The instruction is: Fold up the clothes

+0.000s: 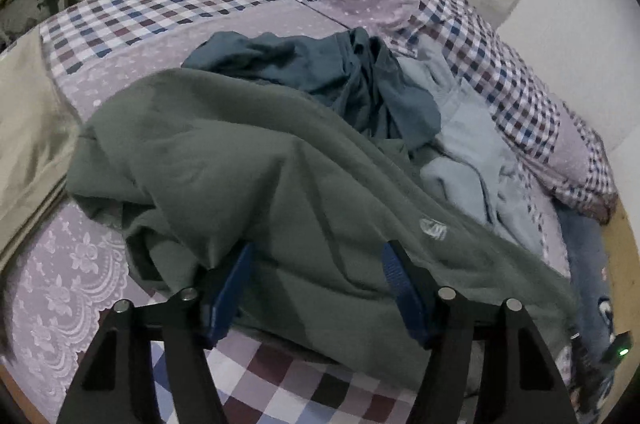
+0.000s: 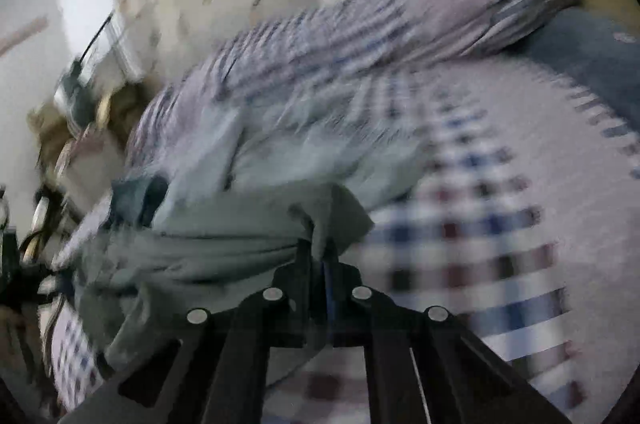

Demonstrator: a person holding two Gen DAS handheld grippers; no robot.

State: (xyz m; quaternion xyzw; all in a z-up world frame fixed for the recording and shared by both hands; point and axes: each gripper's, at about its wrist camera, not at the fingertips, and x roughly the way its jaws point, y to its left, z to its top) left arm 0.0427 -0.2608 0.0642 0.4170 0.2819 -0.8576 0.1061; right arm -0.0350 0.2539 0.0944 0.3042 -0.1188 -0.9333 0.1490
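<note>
Pinching a green tee (image 2: 224, 244) corner between closed fingers, right gripper (image 2: 320, 256); left gripper (image 1: 316, 264) gaping wide, fingertips under the same tee, gripping nothing. Sprawling rumpled across the bed (image 1: 120, 19), no fold visible; teal garment (image 1: 320, 71) and pale one (image 1: 472, 143) heaped behind, unfolded.

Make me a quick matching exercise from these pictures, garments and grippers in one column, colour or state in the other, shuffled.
Column one:
1. big garment in front
2. crumpled garment behind it
3. left gripper
4. right gripper

Column two:
A. shut on cloth
B. dark teal
C. open
D. olive green

Pairs: 1-D, 2-B, 3-C, 4-A
</note>
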